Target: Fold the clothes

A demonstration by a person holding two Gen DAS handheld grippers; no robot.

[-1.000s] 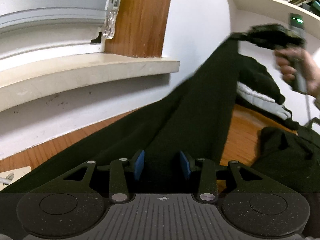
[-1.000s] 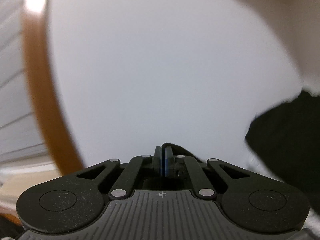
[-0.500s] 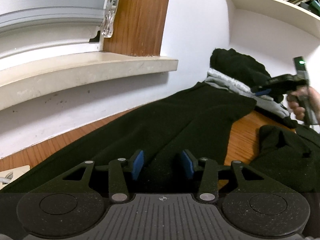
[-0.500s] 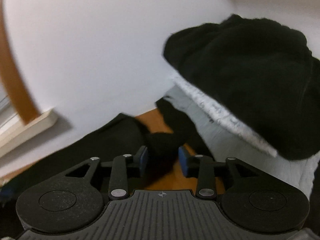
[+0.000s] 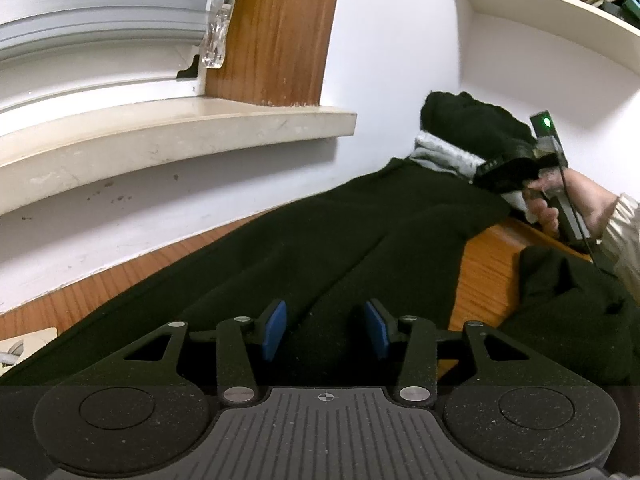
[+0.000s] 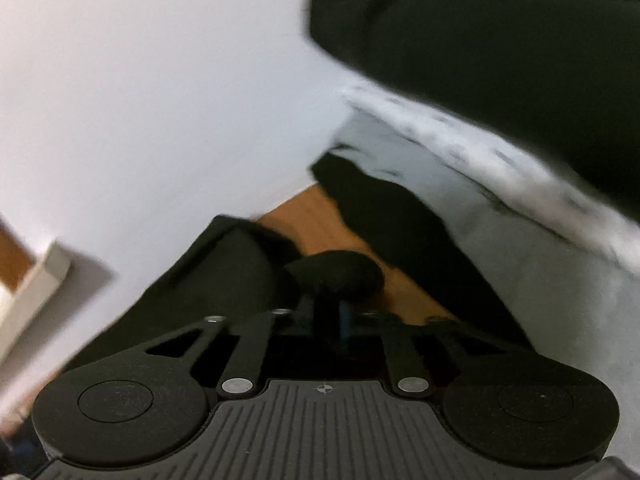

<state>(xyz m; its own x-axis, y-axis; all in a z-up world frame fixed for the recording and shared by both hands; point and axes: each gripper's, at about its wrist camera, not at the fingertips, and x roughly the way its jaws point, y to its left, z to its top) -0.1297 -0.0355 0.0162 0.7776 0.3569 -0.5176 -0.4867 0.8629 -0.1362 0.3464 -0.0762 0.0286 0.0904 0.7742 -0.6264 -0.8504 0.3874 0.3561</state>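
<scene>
My left gripper [image 5: 325, 330] stands half-open over the black trousers [image 5: 320, 248]; right gripper [image 6: 328, 316] has just closed, pinching their hem.

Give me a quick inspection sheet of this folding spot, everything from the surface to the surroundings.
Surface: wooden table, partly covered.
Job's things: black trousers spread flat, far end pinched.
Clutter: stack of black and grey clothes against wall; another dark garment at right.
Grippers: left hand-held gripper open over trousers; right hand-held gripper shut on a fold of the trousers, jaws having just closed.
Cables: thin cable along the right handle.
Surroundings: windowsill, blind, white wall, bookshelf.
</scene>
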